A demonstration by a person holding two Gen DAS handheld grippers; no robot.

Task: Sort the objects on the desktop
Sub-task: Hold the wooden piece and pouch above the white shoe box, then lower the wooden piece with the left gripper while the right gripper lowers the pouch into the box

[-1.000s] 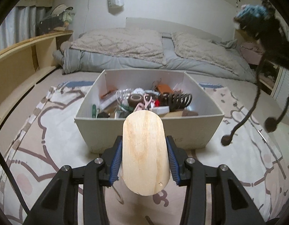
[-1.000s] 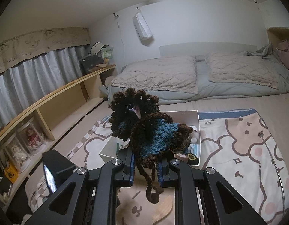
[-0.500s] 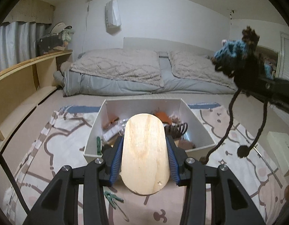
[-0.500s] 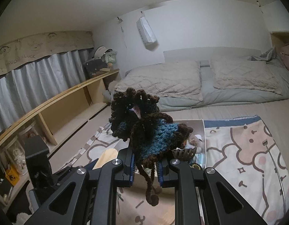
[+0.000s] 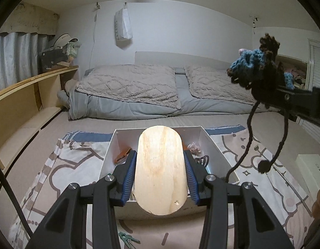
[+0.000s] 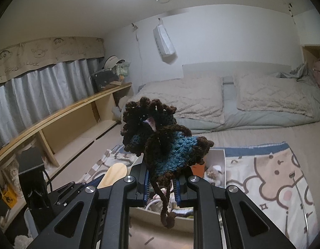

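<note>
My left gripper (image 5: pixel 160 174) is shut on a pale oval wooden board (image 5: pixel 160 170) and holds it up above a white open box (image 5: pixel 214 145) of mixed small items on a patterned blanket. My right gripper (image 6: pixel 161 184) is shut on a brown and blue crocheted piece (image 6: pixel 160 141) with dangling cords, held high over the box (image 6: pixel 219 159). In the left wrist view the crocheted piece (image 5: pixel 257 70) hangs at the upper right. In the right wrist view the wooden board (image 6: pixel 114 174) shows at the lower left.
A bed (image 5: pixel 151 91) with grey quilts lies beyond the box. Low wooden shelves (image 5: pixel 25 101) run along the left wall. A green clothes peg (image 5: pixel 126 239) and a small stick (image 5: pixel 164 238) lie on the blanket near me. A white box (image 5: pixel 311 170) sits at the right.
Both grippers have risen and tilted up with their loads. The box now sits lower and farther away in both views, and more of the wall and ceiling shows.
</note>
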